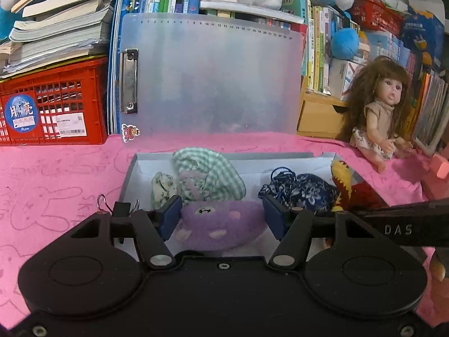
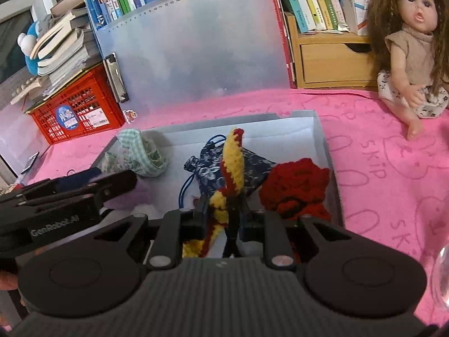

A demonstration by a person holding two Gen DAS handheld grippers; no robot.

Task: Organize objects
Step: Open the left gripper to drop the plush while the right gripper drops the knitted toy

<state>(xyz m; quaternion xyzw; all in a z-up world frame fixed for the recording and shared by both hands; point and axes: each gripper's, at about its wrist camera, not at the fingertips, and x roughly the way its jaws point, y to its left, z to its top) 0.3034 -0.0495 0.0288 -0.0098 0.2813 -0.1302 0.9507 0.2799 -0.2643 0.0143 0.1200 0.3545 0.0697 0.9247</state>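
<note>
A shallow white box (image 1: 224, 156) (image 2: 317, 129) lies on the pink cloth. In it are a green checked cloth bundle (image 1: 210, 174) (image 2: 140, 151), a dark blue floral pouch (image 1: 303, 189) (image 2: 224, 160) and a red and yellow crochet piece (image 1: 345, 185) (image 2: 294, 188). My left gripper (image 1: 221, 214) has its blue pads on both sides of a purple plush (image 1: 221, 224), over the box's near part. My right gripper (image 2: 224, 216) is shut on the yellow and red crochet strip (image 2: 234, 157), which stands up over the box.
A doll (image 1: 384, 106) (image 2: 415, 45) sits on the cloth at the right. A translucent clipboard (image 1: 213, 75) (image 2: 190, 50) leans behind the box. A red crate (image 1: 53, 109) (image 2: 75, 112) under stacked books stands at left. A wooden drawer unit (image 2: 331, 56) and bookshelves stand behind.
</note>
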